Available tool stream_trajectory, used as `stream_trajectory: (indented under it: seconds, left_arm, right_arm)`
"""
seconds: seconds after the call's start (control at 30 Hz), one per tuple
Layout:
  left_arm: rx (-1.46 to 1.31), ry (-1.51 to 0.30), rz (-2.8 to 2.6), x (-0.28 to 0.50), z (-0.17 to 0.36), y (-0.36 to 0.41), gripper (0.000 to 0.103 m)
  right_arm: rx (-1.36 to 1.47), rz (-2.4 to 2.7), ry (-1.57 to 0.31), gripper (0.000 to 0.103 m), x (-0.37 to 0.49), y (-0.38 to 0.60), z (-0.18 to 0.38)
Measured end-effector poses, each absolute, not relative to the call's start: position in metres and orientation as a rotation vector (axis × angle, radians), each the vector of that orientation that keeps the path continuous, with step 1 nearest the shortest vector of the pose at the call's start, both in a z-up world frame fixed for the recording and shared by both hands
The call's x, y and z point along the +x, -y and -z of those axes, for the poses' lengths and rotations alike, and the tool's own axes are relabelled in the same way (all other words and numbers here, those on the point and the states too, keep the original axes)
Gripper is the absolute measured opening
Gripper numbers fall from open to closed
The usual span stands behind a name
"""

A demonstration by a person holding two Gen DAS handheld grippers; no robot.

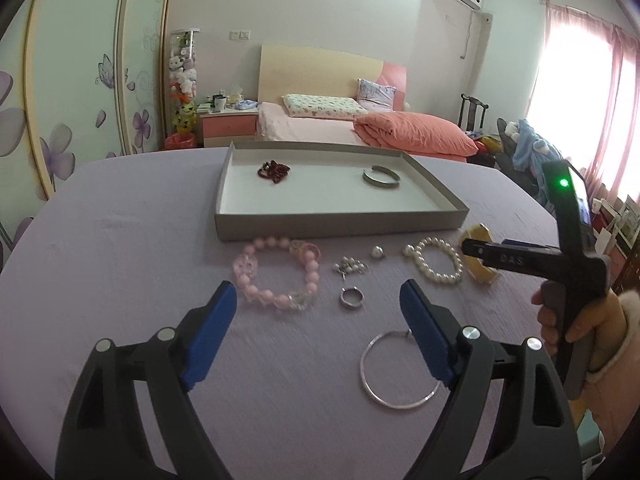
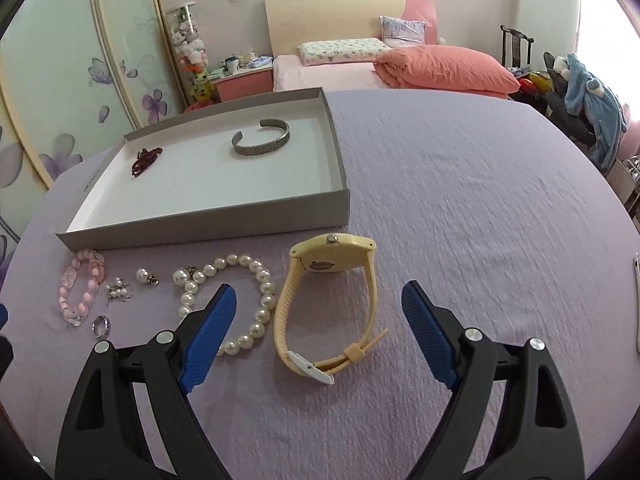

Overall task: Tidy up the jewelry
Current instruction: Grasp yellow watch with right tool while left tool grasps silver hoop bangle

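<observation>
The lavender surface (image 2: 460, 184) carried a grey tray (image 2: 240, 216) at upper left of the right wrist frame, holding a silver cuff (image 2: 261, 141) and dark red beads (image 2: 146, 161). Below it lay a yellow watch (image 2: 332, 300), pearl bracelet (image 2: 228, 304) and pink bracelet (image 2: 80, 288). The right gripper (image 2: 318, 312) and left gripper (image 1: 318, 312) both stood wide apart, holding nothing.
</observation>
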State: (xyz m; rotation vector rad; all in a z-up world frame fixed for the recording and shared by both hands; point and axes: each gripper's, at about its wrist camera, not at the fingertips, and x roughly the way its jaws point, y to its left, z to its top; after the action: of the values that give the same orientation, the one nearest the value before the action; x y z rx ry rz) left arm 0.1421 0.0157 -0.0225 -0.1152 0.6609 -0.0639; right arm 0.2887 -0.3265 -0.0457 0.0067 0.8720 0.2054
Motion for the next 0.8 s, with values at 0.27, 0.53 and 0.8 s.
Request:
stream_trajectory:
  seconds: [0.27, 0.53, 0.8]
  left_arm:
    - [-0.100, -0.683, 0.091, 0.137, 0.030, -0.004, 0.082]
    - [-0.103, -0.714, 0.123, 0.138, 0.040, 0.006, 0.086]
    - [-0.065, -0.766, 0.147, 0.139, 0.055, 0.029, 0.092]
  right_arm:
    - [0.014, -0.196, -0.911, 0.059, 0.292, 0.334, 0.056]
    - [0.008, -0.208, -0.901, 0.034, 0.292, 0.339, 0.055]
    - [0.073, -0.237, -0.868, 0.032, 0.281, 0.349, 0.041]
